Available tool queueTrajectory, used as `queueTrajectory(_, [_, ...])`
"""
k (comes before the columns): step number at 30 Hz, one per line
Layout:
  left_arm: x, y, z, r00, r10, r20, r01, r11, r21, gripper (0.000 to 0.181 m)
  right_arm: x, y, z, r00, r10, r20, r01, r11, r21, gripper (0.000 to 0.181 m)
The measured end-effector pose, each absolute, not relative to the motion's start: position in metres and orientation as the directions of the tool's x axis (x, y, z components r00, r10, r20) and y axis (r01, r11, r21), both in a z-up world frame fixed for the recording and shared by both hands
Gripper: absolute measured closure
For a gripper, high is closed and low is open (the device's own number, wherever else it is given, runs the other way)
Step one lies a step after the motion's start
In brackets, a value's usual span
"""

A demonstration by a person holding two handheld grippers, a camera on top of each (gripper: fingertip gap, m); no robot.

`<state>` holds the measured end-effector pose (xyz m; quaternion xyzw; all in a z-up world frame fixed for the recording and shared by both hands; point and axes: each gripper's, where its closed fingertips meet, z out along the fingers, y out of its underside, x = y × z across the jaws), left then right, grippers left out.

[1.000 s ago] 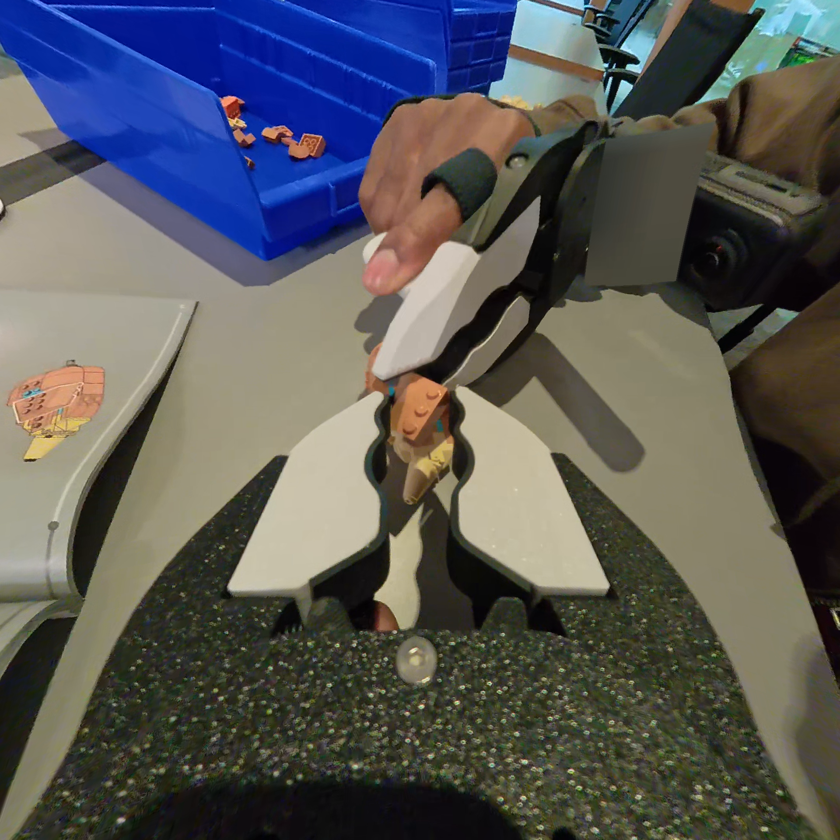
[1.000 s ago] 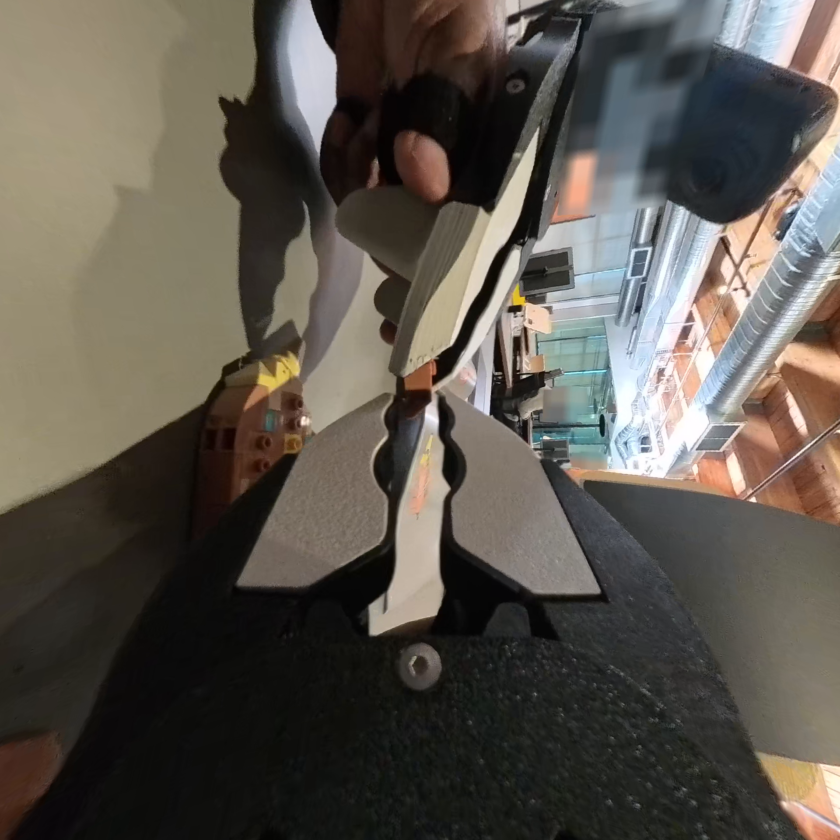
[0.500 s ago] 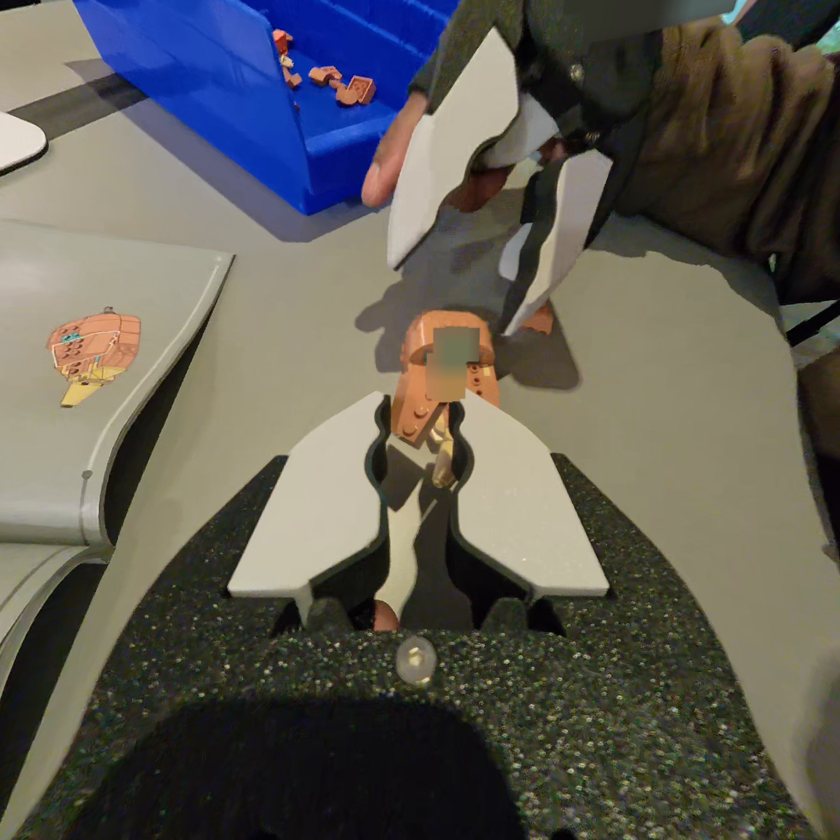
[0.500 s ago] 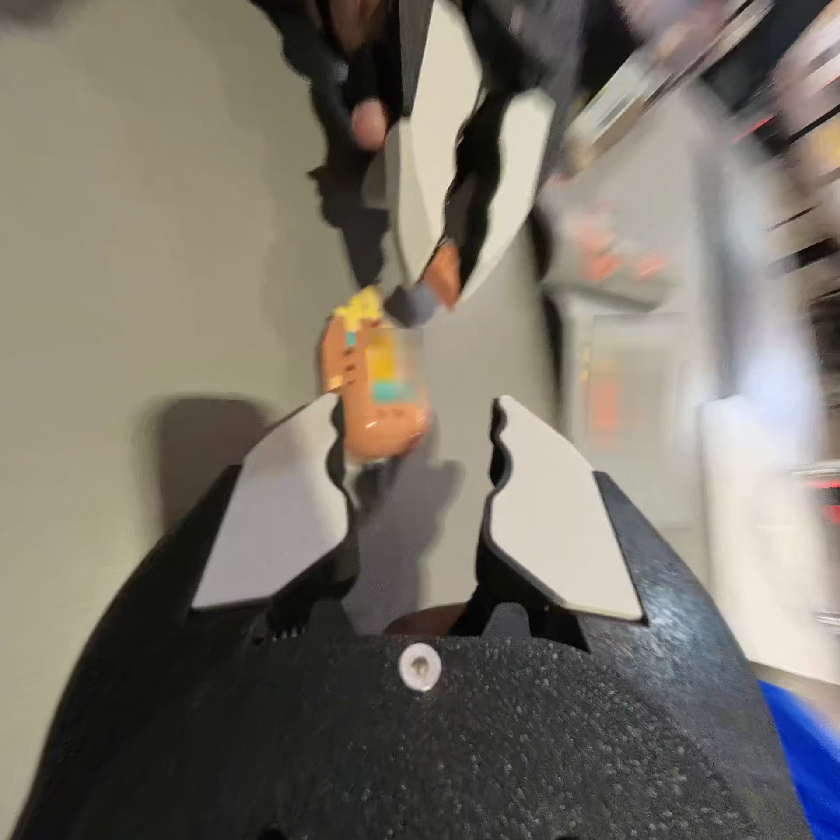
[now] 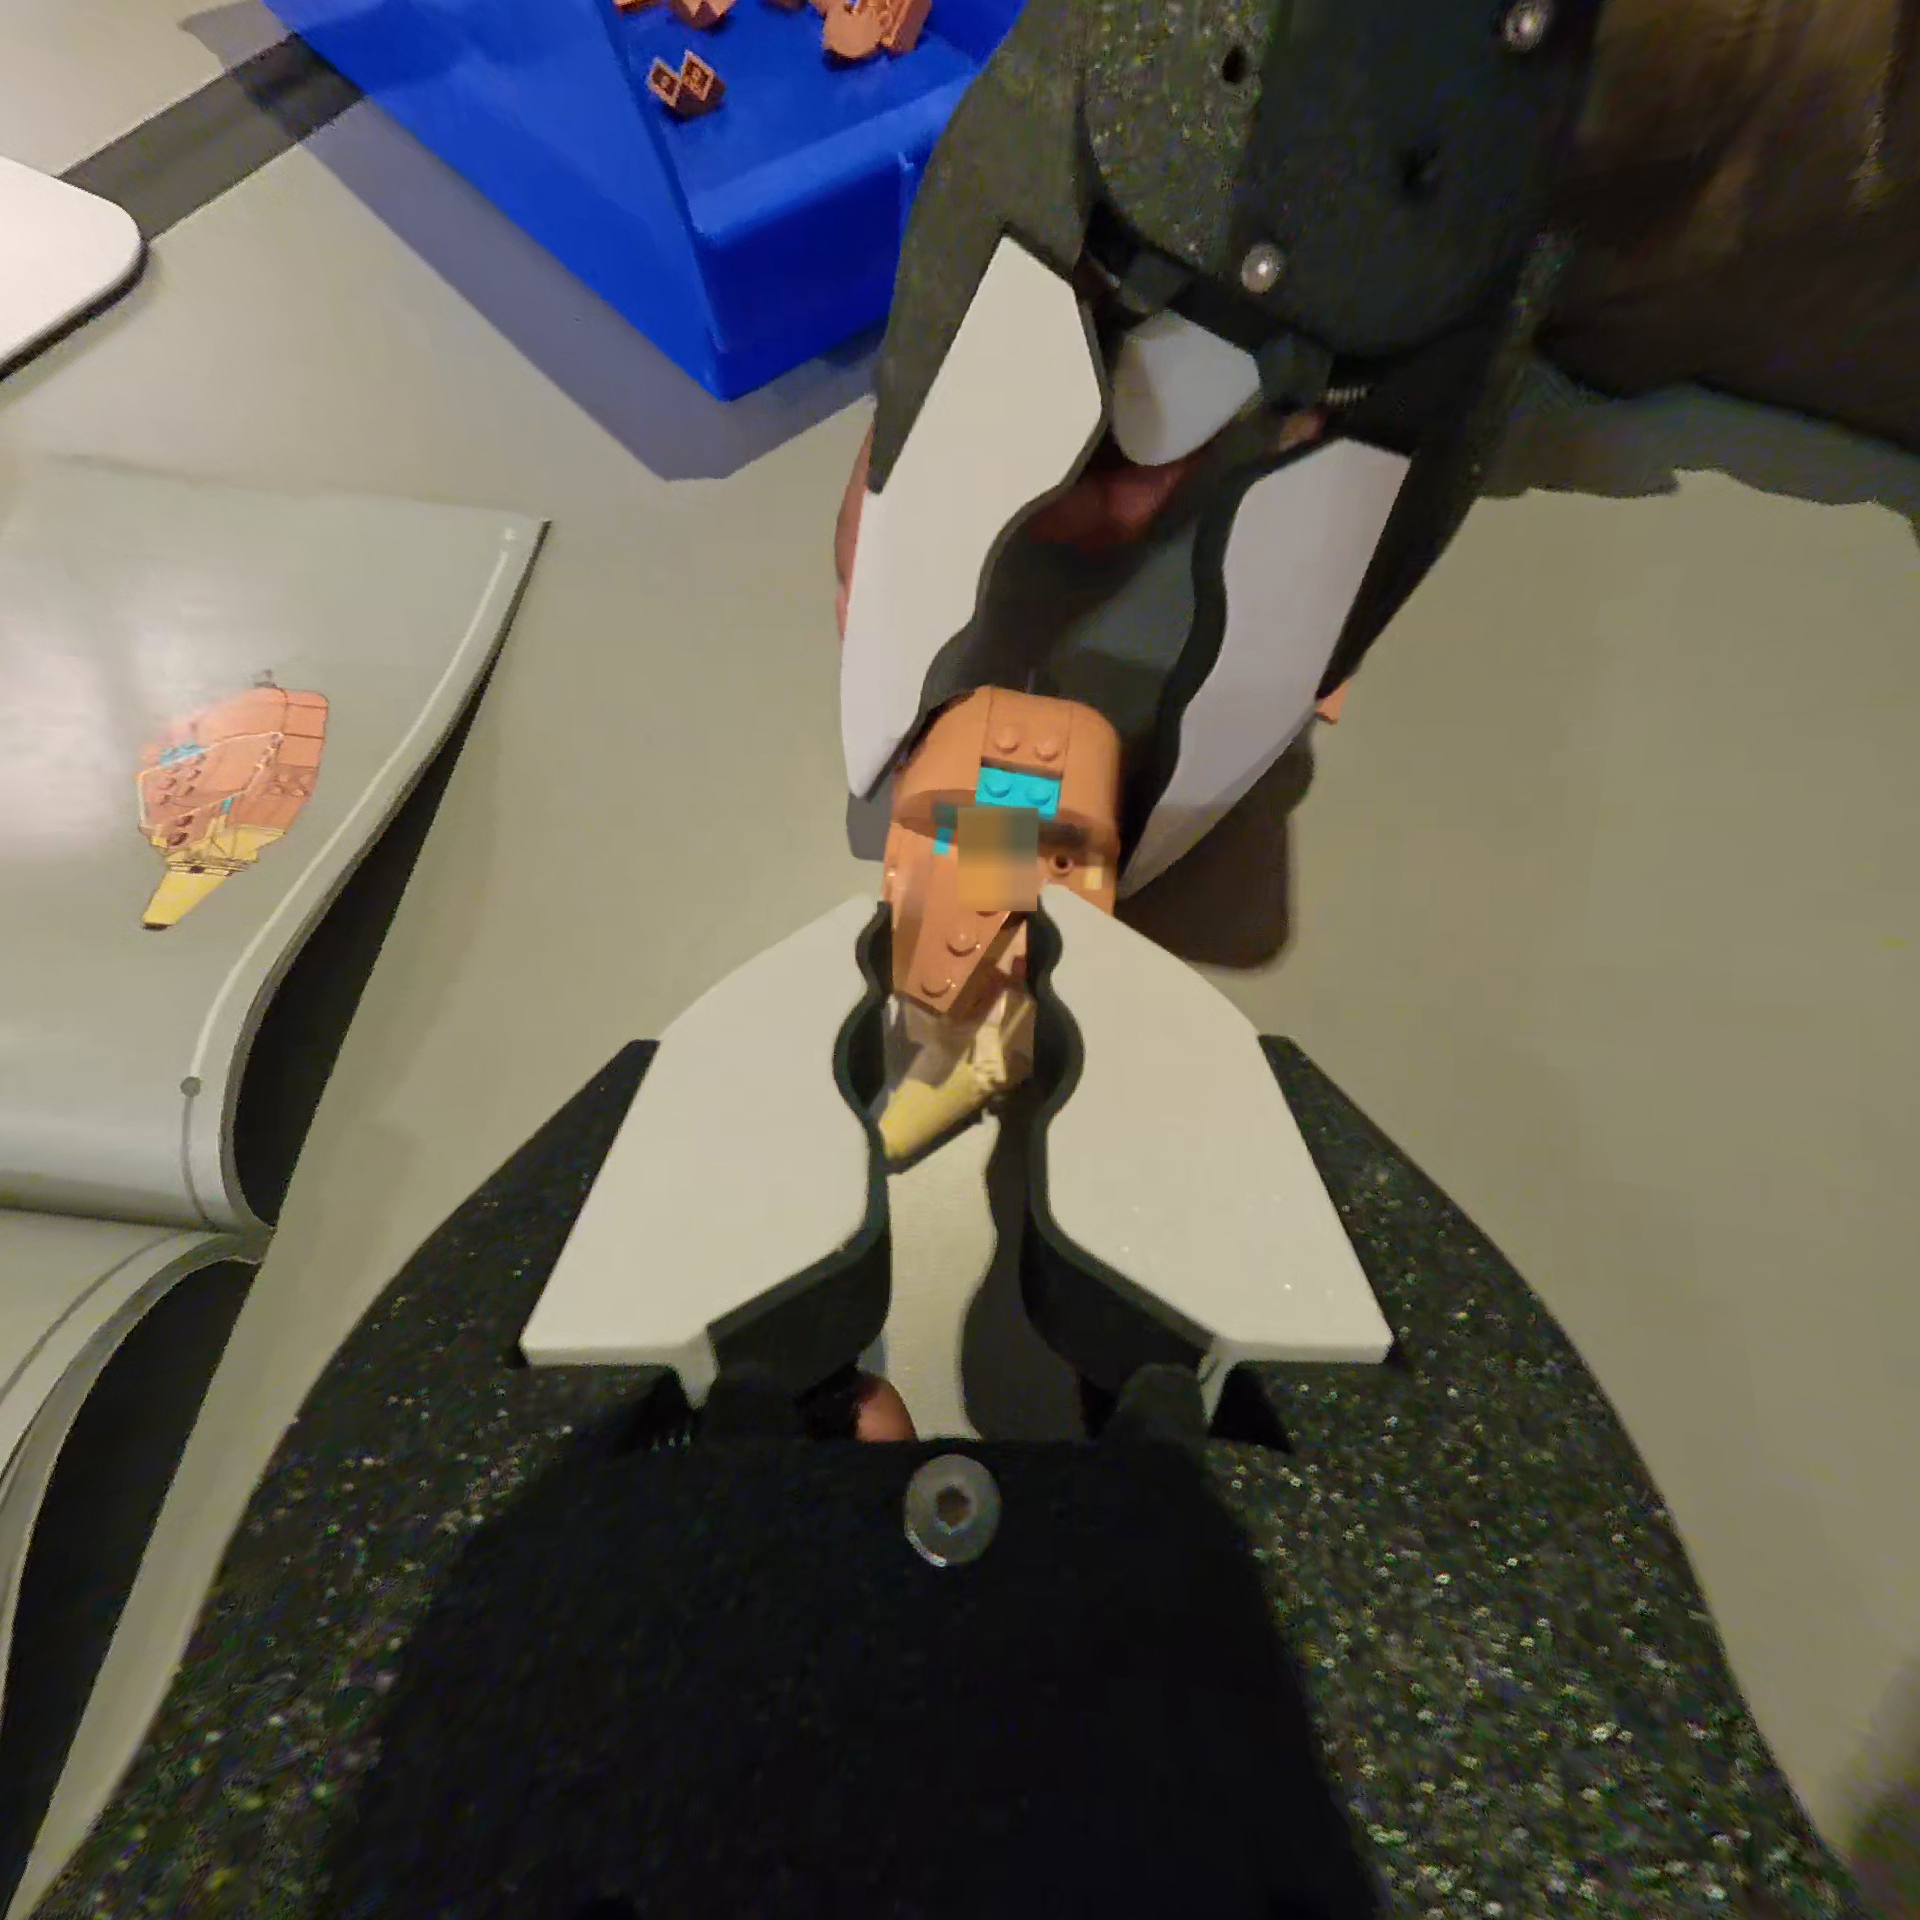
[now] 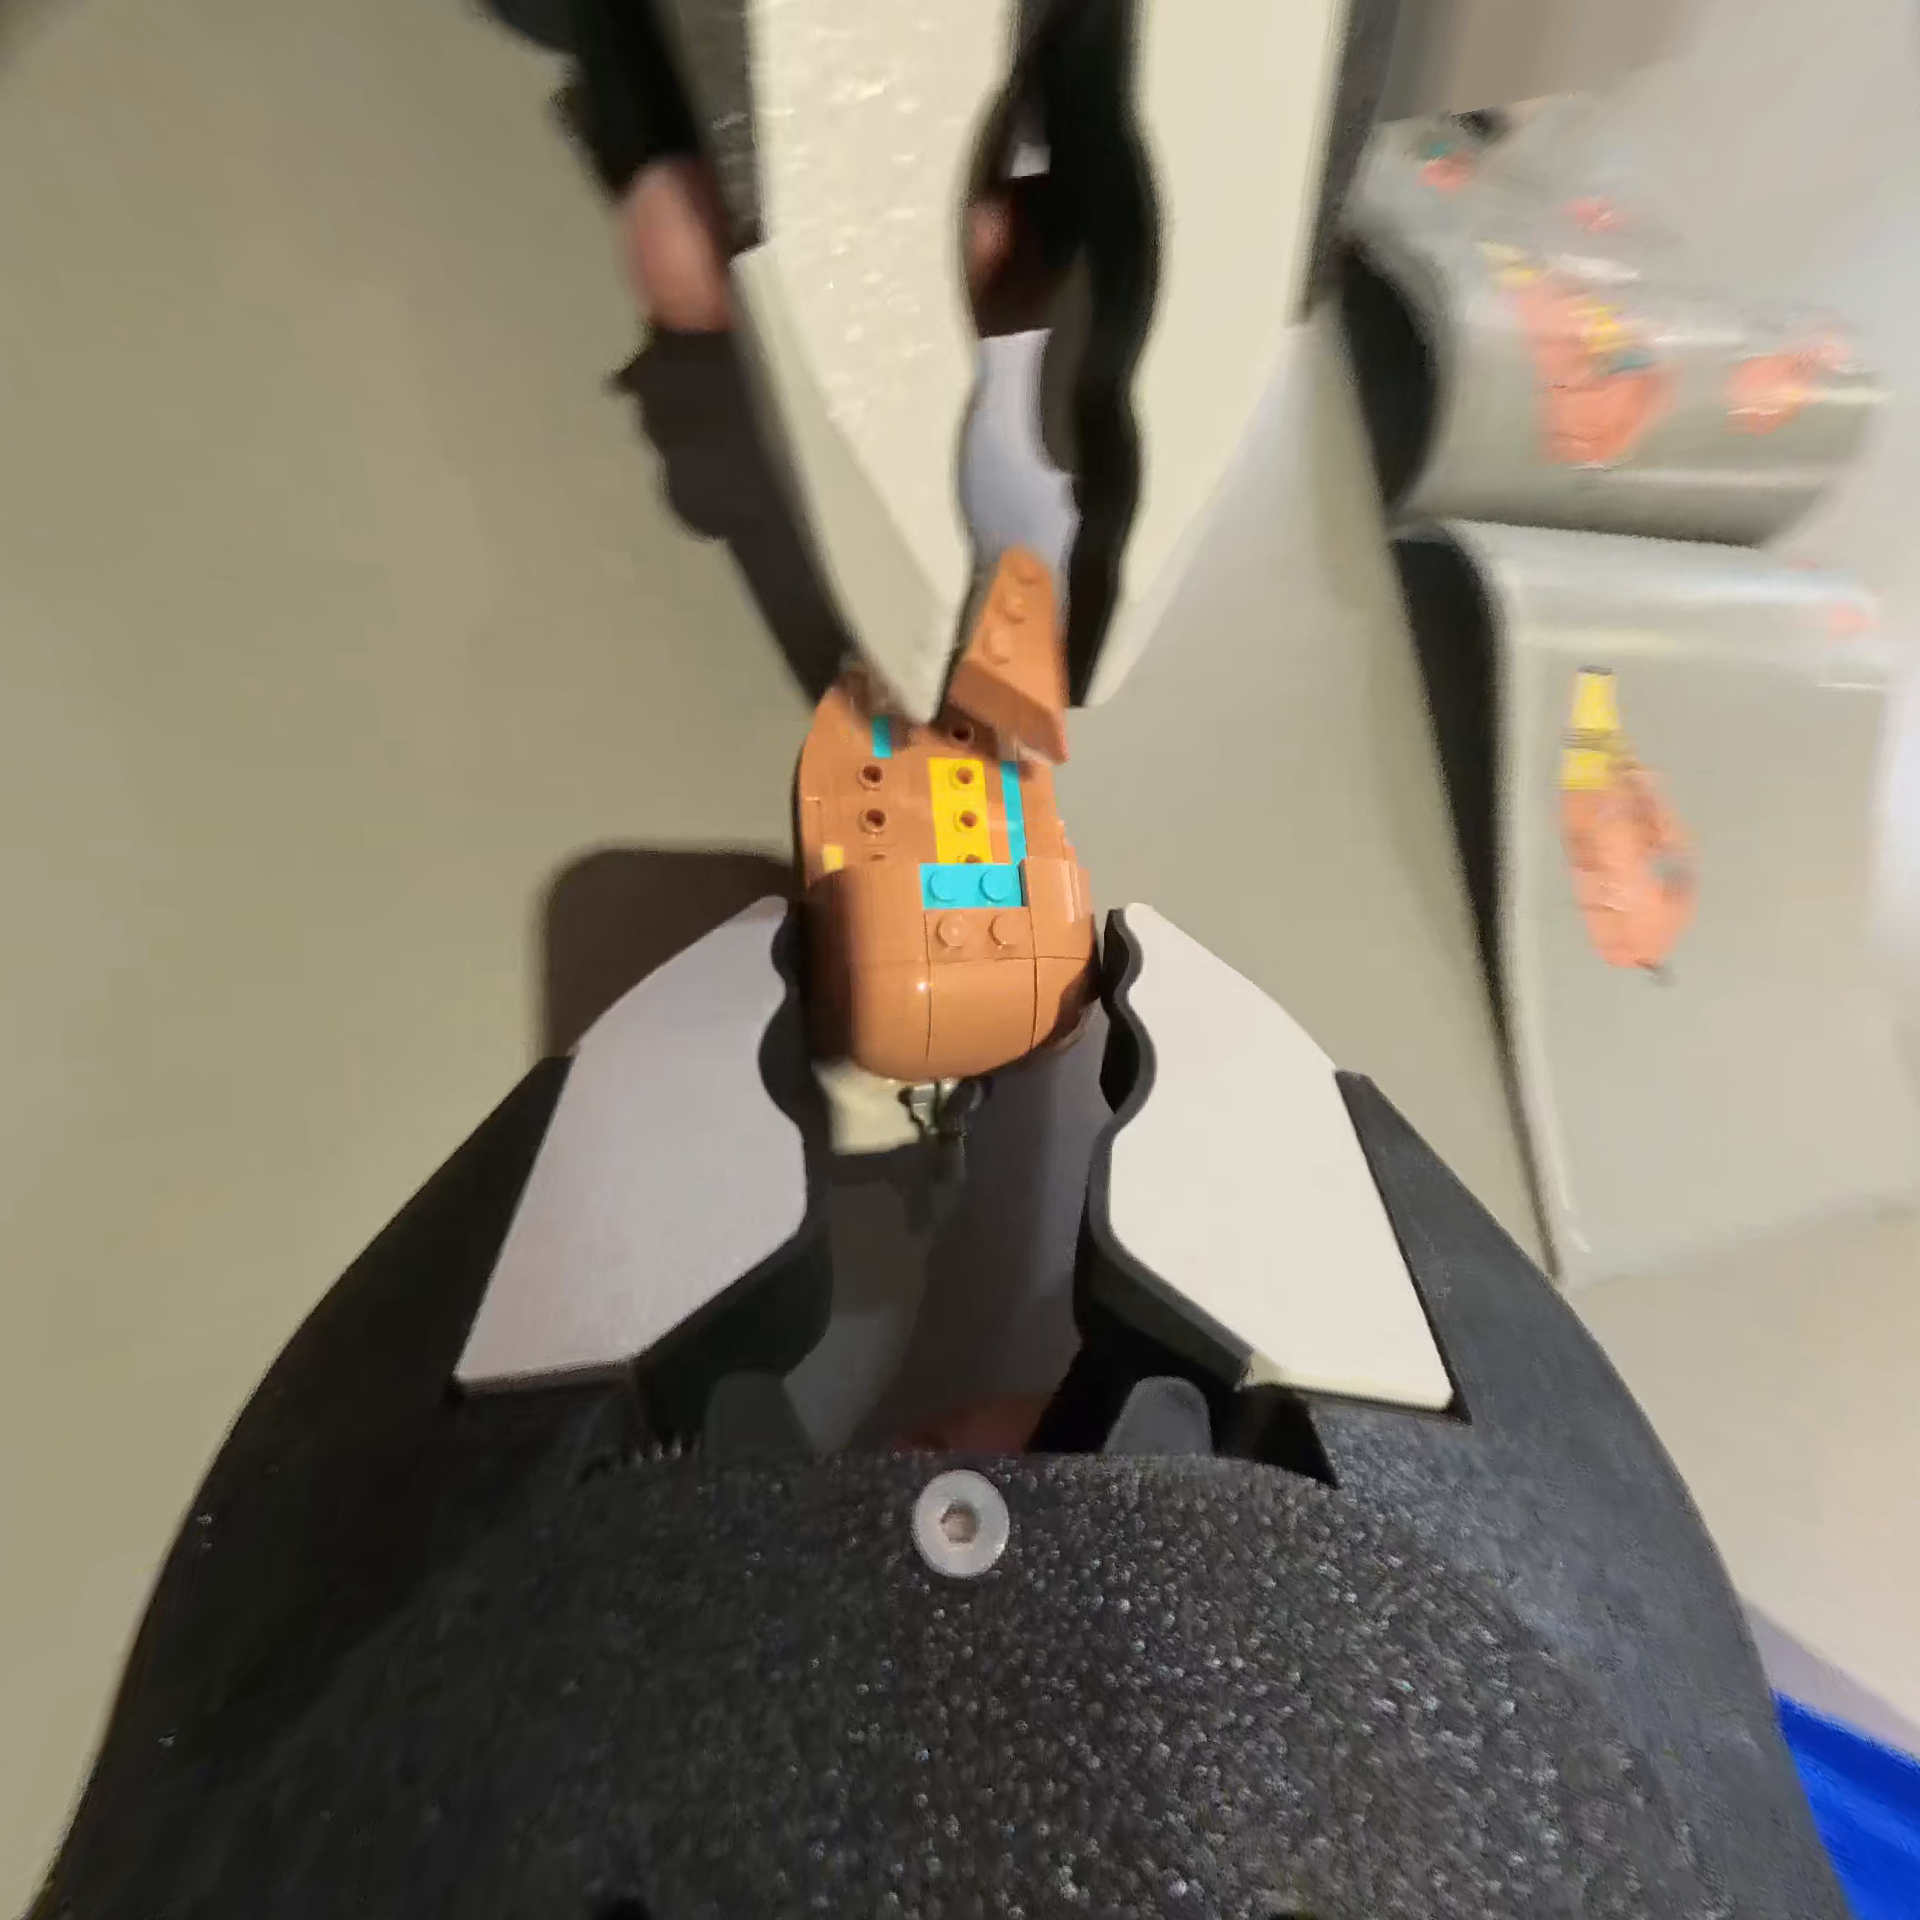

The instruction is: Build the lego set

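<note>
The lego model point(image 5: 1039, 743) is a brown rounded body with teal and yellow bricks and a tan cone at one end. My left gripper point(image 5: 961, 914) is shut on its cone end and holds it just above the grey table. In the right wrist view, my left gripper point(image 6: 1013, 675) comes in from the top, clamped on a brown sloped part of the model point(image 6: 935, 997). My right gripper point(image 6: 948, 925) is open, with a finger on each side of the model's rounded end. It also shows in the left wrist view point(image 5: 1003, 831), reaching in from above.
A blue bin point(image 5: 665, 187) with several loose brown bricks stands at the back left. An open instruction booklet point(image 5: 208, 727) lies on the left, and it shows on the right in the right wrist view point(image 6: 1662, 727). A hand point(image 5: 1122, 499) holds the right gripper.
My right gripper was shut at the model a second ago. It opened, pulled back, swung round and moved in over the model's rounded end. My left gripper kept its hold.
</note>
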<state>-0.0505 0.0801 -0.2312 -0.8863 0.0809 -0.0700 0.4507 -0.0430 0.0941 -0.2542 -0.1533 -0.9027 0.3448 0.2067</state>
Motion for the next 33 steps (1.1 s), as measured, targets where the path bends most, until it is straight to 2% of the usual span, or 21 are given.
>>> queueTrajectory(9, [-0.055,0.084,-0.230,0.985,-0.171,-0.022,-0.116,-0.566,-0.816,0.157,-0.057,0.086,-0.246,-0.767,0.511,0.388,0.113,0.703,-0.702,0.127])
queueTrajectory(18, [-0.063,0.085,-0.228,0.989,-0.136,-0.064,-0.129,-0.554,-0.822,0.157,-0.060,0.085,-0.246,-0.757,0.545,0.360,0.129,0.665,-0.736,0.127])
queueTrajectory(33, [-0.061,0.083,-0.231,0.986,-0.167,0.010,-0.088,-0.571,-0.816,0.154,-0.058,0.082,-0.245,-0.760,0.538,0.366,0.115,0.664,-0.738,0.127])
